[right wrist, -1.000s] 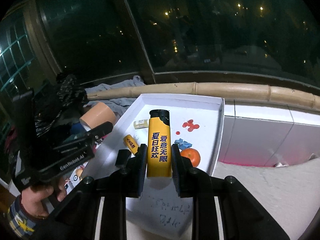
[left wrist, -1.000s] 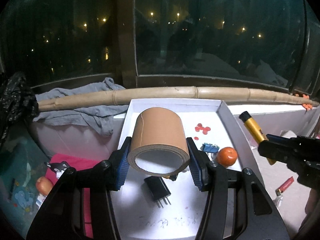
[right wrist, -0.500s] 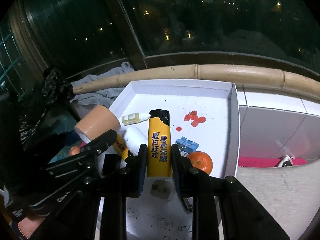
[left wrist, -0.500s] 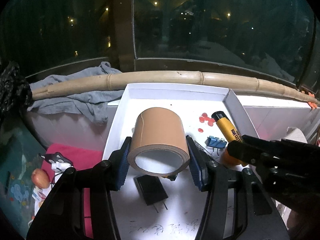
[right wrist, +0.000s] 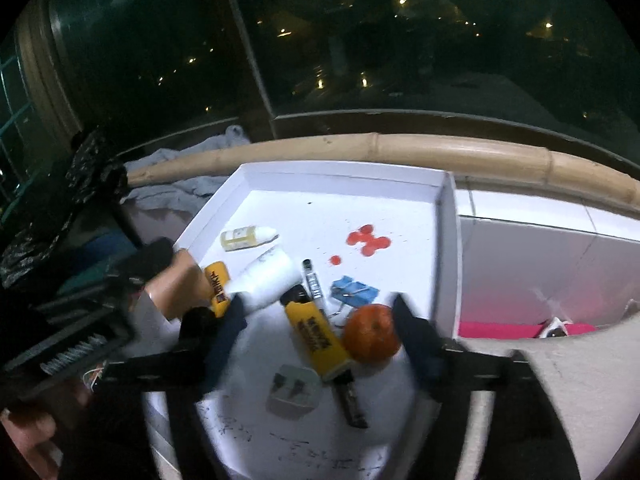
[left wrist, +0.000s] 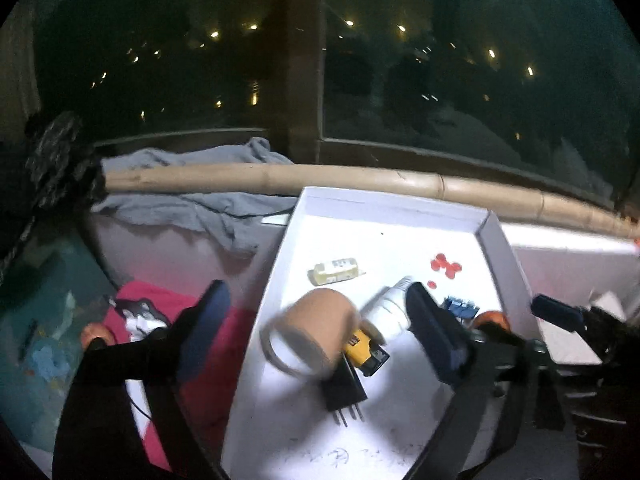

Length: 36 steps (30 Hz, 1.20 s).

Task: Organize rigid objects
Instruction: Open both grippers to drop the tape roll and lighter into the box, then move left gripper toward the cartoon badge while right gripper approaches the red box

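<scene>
Two tools, both opening, nothing gripped: left tool (left wrist: 316,332) over tape roll (left wrist: 310,334), right tool (right wrist: 320,334) over yellow lighter (right wrist: 316,334), both in white tray (right wrist: 340,178). Roll light, stiff, rolls easily: grip across flat sides. Lighter slick, hard: grip long sides.

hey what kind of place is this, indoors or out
Probably an enclosed home balcony or window ledge at night: dark glass panes showing city lights, a bamboo pole along the sill, and a white tray of household odds and ends.

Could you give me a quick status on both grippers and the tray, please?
Both jaws opening, nothing gripped. Tape roll and yellow lighter loose in the white tray. Tray crowded; orange beside the lighter.
</scene>
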Tool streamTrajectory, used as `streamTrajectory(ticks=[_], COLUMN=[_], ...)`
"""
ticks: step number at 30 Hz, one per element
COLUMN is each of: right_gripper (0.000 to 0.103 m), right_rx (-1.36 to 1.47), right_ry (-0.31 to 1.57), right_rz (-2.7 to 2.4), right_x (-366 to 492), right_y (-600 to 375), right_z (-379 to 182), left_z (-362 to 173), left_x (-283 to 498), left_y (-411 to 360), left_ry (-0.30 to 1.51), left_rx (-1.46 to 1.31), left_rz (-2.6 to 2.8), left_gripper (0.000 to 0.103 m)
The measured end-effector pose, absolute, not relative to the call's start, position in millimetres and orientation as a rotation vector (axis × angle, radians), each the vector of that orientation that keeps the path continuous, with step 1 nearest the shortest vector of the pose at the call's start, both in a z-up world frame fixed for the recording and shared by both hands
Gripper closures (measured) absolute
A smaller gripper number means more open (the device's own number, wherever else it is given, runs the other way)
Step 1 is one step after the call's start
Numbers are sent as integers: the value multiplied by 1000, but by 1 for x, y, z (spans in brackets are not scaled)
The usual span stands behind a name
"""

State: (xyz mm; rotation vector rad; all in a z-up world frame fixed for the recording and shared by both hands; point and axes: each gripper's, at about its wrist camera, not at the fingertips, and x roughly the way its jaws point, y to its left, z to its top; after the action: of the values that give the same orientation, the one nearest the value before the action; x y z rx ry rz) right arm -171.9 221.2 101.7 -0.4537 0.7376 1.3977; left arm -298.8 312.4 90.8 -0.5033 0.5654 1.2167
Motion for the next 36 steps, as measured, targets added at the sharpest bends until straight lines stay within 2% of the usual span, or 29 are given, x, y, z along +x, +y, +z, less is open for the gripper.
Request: streamTrajectory(ticks=[3,11,24,36], right_gripper=[0,0,0,0], right_rx=[-467,-485,-481,-432], right_ry=[667,549,521,604], right_rz=[1375,1379,1375,1309], right_x=[-174,-183,-168,-83], right_y=[212,192,161,122], right_z=[108,122,133,122], left_z=[97,106,112,102], left_x=[-312,-318,-298,-263], left_y=[304,277,233,201], left_ry=[512,464,454,497], left_rx=[-530,-546,-541,-538], left_rz=[1231,1236,1172,1107], left_gripper=[0,0,0,0])
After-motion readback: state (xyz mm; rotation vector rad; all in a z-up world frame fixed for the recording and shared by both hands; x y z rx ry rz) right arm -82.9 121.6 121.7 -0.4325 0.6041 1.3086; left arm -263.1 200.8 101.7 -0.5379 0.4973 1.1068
